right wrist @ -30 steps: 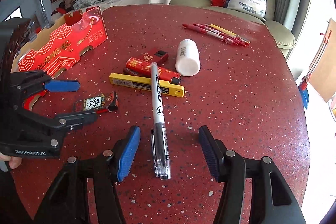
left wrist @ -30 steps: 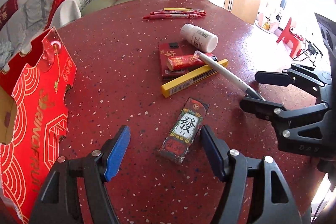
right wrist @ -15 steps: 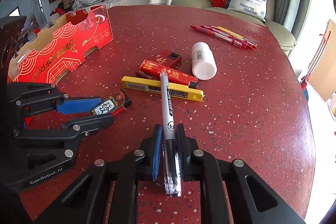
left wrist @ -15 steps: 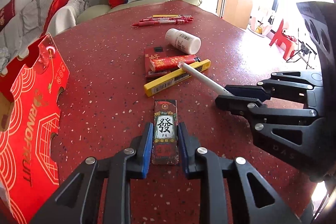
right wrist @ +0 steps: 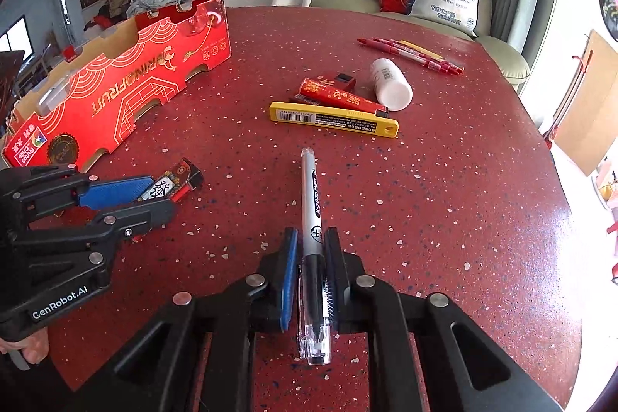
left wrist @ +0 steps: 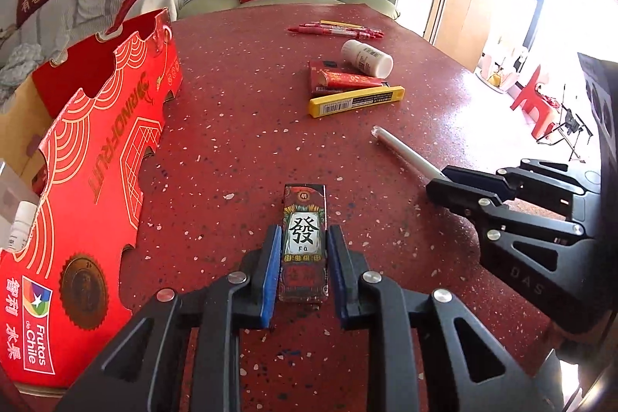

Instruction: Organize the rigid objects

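The left tongs [left wrist: 303, 271] are clamped on the sides of a mahjong-print lighter [left wrist: 304, 242] and the right tongs [right wrist: 311, 277] pinch a pen [right wrist: 313, 250] near its clip end, each lengthwise along the fingers, likely so both can be carried straight to the red box [left wrist: 96, 172] standing just left of them on the table [left wrist: 239, 103]. The box shows only a white bottle [left wrist: 17, 226] at its near end; the rest of its inside is hidden. A yellow case [right wrist: 334, 118], red tube [right wrist: 340, 95], white bottle [right wrist: 391, 83] and red pens [right wrist: 413, 55] remain on the table beyond.
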A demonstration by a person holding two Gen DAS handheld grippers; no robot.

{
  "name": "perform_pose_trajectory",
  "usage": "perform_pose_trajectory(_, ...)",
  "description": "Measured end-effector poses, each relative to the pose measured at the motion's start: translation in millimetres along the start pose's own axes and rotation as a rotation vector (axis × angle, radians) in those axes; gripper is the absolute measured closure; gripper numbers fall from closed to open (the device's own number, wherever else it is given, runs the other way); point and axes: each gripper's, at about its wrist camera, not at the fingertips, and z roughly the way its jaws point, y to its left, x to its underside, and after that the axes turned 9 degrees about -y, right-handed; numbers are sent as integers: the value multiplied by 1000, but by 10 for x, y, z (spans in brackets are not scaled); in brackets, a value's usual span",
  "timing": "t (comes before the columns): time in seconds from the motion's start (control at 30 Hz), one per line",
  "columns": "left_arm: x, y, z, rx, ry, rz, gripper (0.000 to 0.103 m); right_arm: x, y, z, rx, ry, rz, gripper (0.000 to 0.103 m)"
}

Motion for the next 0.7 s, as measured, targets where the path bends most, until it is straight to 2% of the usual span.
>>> perform_pose_trajectory(0.07, 13, -61, 4, -25, -5, 31, 78, 2, 0, 0, -3, 0, 4, 88)
perform_pose_trajectory(0.2, 10, -27, 13, -9, -8, 6, 78, 1, 18, 0, 6, -1, -4, 88)
perform_pose_trajectory(0.7, 42, -38, 9, -32, -15, 4, 78, 6, -4, -8, 1, -3, 3, 88)
